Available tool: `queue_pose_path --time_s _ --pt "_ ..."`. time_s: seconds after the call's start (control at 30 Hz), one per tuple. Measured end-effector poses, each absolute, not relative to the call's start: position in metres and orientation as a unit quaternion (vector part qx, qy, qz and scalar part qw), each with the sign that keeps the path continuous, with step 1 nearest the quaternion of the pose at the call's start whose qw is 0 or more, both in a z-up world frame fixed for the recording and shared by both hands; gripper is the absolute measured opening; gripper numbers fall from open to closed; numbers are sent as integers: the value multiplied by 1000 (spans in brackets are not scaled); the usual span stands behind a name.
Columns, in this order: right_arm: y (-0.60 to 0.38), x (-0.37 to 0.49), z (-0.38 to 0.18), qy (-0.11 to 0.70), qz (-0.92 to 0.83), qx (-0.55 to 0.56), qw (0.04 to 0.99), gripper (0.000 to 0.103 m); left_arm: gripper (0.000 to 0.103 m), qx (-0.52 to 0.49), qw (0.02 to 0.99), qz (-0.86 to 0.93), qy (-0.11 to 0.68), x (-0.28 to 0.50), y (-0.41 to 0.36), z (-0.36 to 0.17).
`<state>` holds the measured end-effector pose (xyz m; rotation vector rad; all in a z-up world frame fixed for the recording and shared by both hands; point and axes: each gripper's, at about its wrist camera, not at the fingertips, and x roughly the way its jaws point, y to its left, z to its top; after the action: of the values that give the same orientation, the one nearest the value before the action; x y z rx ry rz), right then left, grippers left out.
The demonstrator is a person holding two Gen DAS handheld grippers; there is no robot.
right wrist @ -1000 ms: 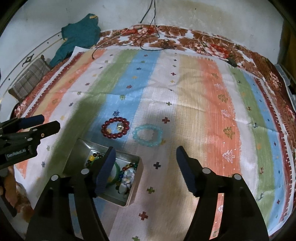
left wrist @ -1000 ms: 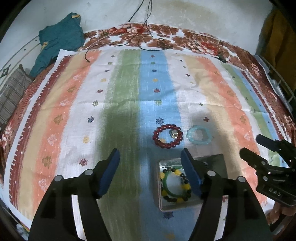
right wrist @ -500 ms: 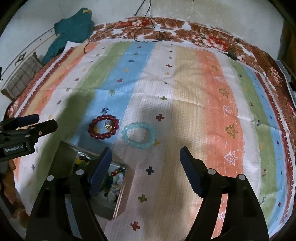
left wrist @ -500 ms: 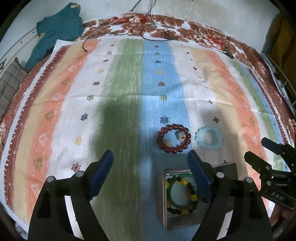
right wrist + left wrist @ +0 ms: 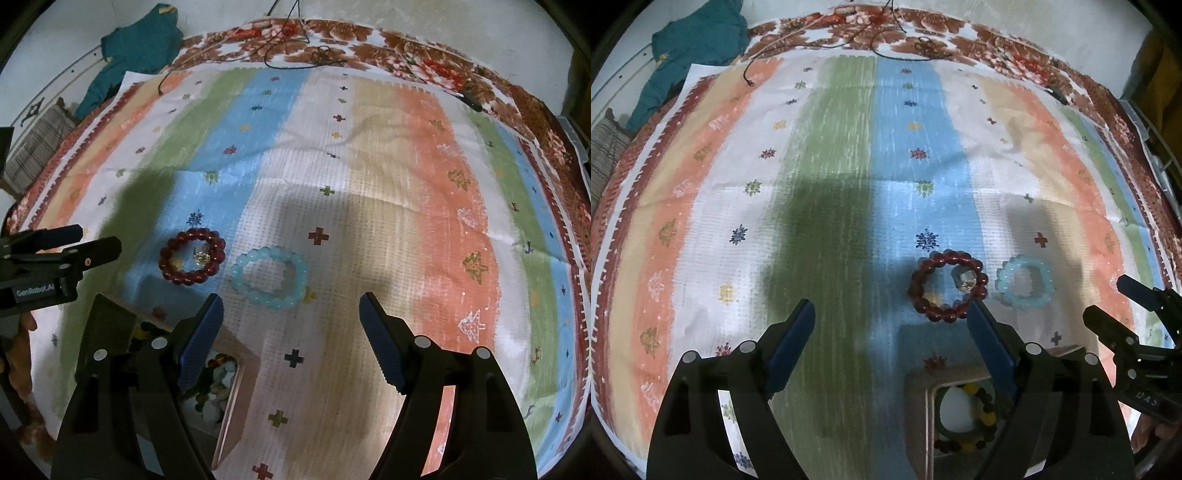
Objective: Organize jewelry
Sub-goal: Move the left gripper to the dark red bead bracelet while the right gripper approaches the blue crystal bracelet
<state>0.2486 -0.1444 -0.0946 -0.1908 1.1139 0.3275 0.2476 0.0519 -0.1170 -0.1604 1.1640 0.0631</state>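
Note:
A dark red bead bracelet (image 5: 947,286) with a small ring inside it lies on the striped cloth, beside a pale blue bead bracelet (image 5: 1025,281). Both show in the right wrist view, the red bracelet (image 5: 192,256) left of the blue bracelet (image 5: 269,282). An open metal box (image 5: 918,406) holding several bracelets sits just nearer, also in the right wrist view (image 5: 236,391). My left gripper (image 5: 890,334) is open and empty, above the cloth left of the box. My right gripper (image 5: 290,328) is open and empty, just short of the blue bracelet.
The striped cloth (image 5: 831,155) covers a floral bedsheet (image 5: 424,62). A teal garment (image 5: 690,55) lies at the far left, black cables (image 5: 886,44) at the far edge, and a checked cushion (image 5: 37,144) at the left.
Both grippers have moved forward and down toward the bracelets, so the box slid to the bottom of both views. Both grippers stay open.

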Motion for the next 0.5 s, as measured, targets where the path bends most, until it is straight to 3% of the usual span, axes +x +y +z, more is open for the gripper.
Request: queue_pose_path --time_s 0.5 --pt "-140 268 -111 536 140 -105 826 76 83 -64 815 17 576 271 50 -145"
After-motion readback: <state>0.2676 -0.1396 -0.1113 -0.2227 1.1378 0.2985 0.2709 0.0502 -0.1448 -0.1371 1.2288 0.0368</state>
